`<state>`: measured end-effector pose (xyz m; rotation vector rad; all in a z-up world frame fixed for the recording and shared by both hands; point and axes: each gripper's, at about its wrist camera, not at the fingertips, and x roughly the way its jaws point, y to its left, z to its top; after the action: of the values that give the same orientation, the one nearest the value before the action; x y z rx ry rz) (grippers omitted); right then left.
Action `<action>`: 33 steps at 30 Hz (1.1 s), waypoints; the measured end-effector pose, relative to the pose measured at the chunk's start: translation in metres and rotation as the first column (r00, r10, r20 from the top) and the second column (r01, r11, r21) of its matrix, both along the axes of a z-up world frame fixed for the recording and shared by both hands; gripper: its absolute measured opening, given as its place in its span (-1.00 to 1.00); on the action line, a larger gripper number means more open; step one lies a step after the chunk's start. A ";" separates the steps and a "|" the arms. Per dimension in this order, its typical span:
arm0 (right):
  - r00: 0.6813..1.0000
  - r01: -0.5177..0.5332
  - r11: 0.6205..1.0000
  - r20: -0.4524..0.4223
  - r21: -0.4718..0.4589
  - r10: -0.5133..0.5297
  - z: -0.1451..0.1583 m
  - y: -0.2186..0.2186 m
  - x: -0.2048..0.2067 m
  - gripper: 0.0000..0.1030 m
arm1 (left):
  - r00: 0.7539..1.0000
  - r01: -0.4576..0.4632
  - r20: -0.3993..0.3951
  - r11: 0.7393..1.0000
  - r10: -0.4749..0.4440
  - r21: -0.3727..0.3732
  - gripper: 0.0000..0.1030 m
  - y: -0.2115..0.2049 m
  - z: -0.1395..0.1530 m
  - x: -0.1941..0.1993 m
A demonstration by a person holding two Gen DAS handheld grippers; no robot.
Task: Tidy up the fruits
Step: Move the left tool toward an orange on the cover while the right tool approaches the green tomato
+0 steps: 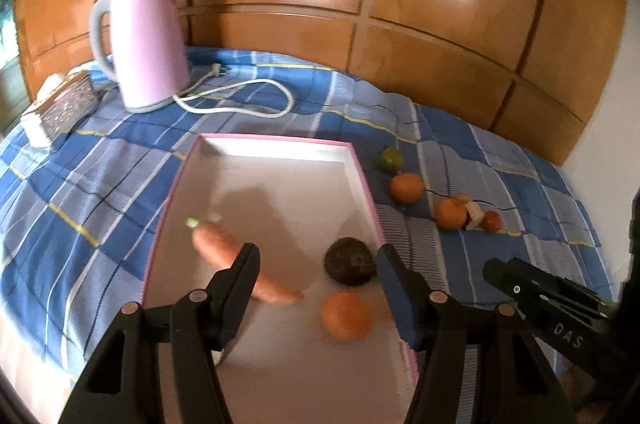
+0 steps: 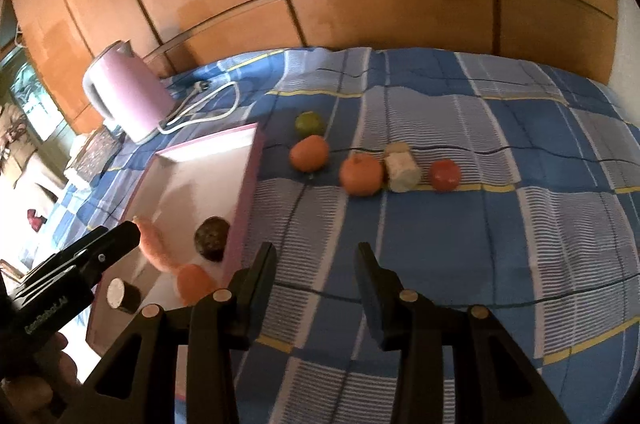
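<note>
A pink kettle (image 1: 144, 44) stands on the blue plaid cloth (image 1: 100, 160).

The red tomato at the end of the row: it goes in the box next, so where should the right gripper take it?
Grip the red tomato across its round middle, coming from above. Its right side is bare cloth, but the pale block sits close on its left, so place the fingers front and back.

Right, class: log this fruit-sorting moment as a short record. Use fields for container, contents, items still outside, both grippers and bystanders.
container: pink-rimmed box, open, on the checked cloth
contents: carrot, dark round fruit, orange
outside: green fruit, two oranges, pale chunk, red fruit
left gripper: open, empty, over the box
right gripper: open, empty, over the cloth
bystanders: pink kettle
</note>
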<state>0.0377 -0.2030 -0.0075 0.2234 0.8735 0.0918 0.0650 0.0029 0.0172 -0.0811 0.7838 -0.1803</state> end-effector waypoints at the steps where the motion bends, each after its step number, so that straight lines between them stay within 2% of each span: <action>1: 1.000 0.007 1.000 -0.001 0.001 -0.007 0.000 -0.003 0.000 -0.21 | 1.000 0.013 0.001 1.000 -0.013 0.000 0.16 -0.003 0.000 0.001; 7: 0.999 0.034 0.999 -0.005 0.000 -0.034 -0.001 -0.015 0.003 -0.21 | 0.998 0.069 -0.008 0.998 -0.069 -0.009 0.04 -0.024 -0.001 0.013; 23: 0.998 0.069 0.997 0.015 -0.023 -0.069 0.006 -0.040 0.034 -0.21 | 0.981 0.186 -0.050 0.981 -0.189 -0.059 -0.51 -0.071 -0.010 0.056; 27: 0.997 0.076 0.997 0.009 -0.020 -0.076 0.004 -0.048 0.044 -0.21 | 0.976 0.196 -0.071 0.976 -0.204 -0.097 -0.51 -0.078 -0.014 0.070; 33: 0.997 0.074 0.997 0.008 -0.010 -0.074 0.004 -0.056 0.060 -0.21 | 0.965 0.239 -0.091 0.966 -0.248 -0.100 -0.52 -0.096 -0.020 0.091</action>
<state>0.0978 -0.2590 -0.0039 0.2454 0.8569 0.0192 0.1562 -0.0927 -0.0027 -0.0777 0.8875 -0.4473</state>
